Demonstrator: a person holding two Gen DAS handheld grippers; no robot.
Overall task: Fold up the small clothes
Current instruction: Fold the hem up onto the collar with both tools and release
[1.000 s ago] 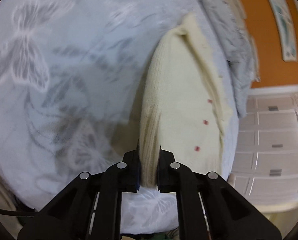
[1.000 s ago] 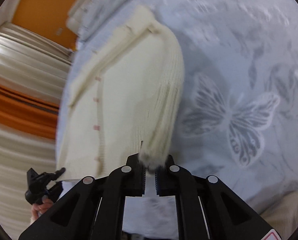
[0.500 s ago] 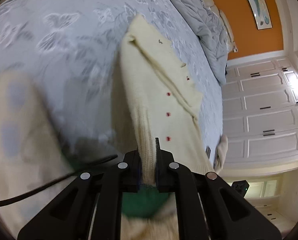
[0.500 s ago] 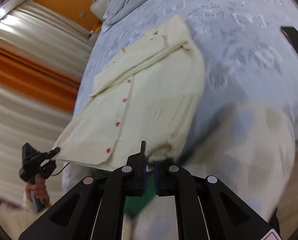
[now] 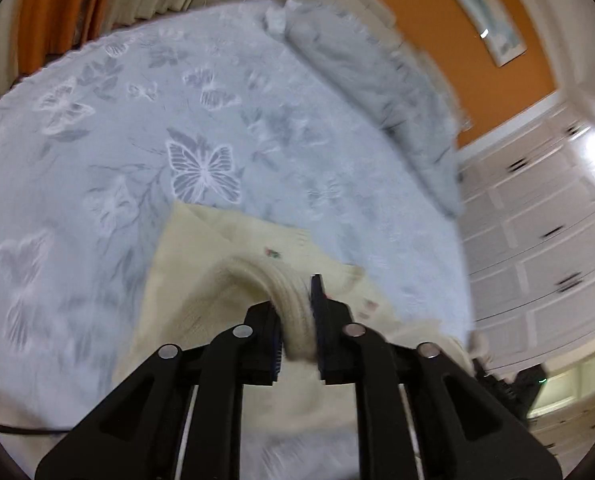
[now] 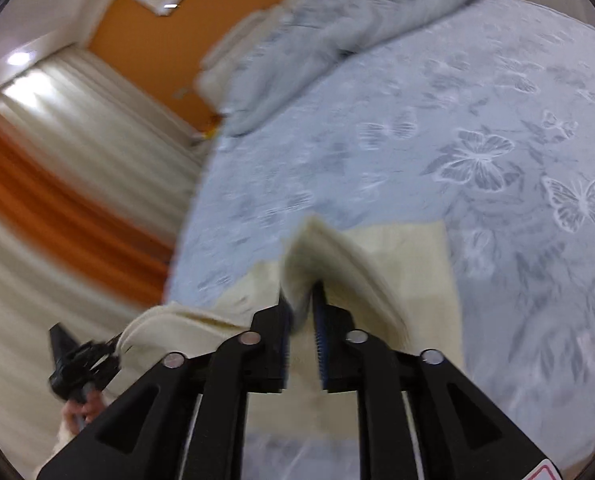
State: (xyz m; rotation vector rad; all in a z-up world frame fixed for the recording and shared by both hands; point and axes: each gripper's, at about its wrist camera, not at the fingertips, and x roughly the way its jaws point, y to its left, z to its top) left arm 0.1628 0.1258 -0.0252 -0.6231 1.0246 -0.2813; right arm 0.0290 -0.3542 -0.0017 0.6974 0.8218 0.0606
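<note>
Two grippers are pinching one cream knit cardigan [image 5: 201,280] over a bed [image 5: 97,152] covered in a pale blue butterfly print. In the left wrist view, the left gripper [image 5: 297,320] is holding a ribbed edge of the knit, its jaws narrowed onto a thick roll of fabric. In the right wrist view, the right gripper [image 6: 301,320] is likewise clamping a raised fold of the same cardigan [image 6: 409,264], the cloth peaking up between the jaws. The garment's far part is lying flat on the bed, near its front edge, while the gripped part is arching up and over it; small red marks, probably buttons, are showing faintly near the left jaws. A grey duvet [image 6: 337,36] is lying bunched at the head of the bed, well apart from the cardigan.

The step in hand appears to be a fold of the near hem toward the far edge. Doing it well means keeping both grippers level with each other and moving at the same rate, so that the crease is forming straight across; lowering the held edge until it is meeting the far edge squarely; and opening the jaws only once the cloth is resting on the layer below.

Both grippers are pointing forward and down across the bed, roughly side by side. The left gripper is also appearing small at the lower left of the right wrist view, with part of a hand below it. Motion blur is softening both views.
</note>
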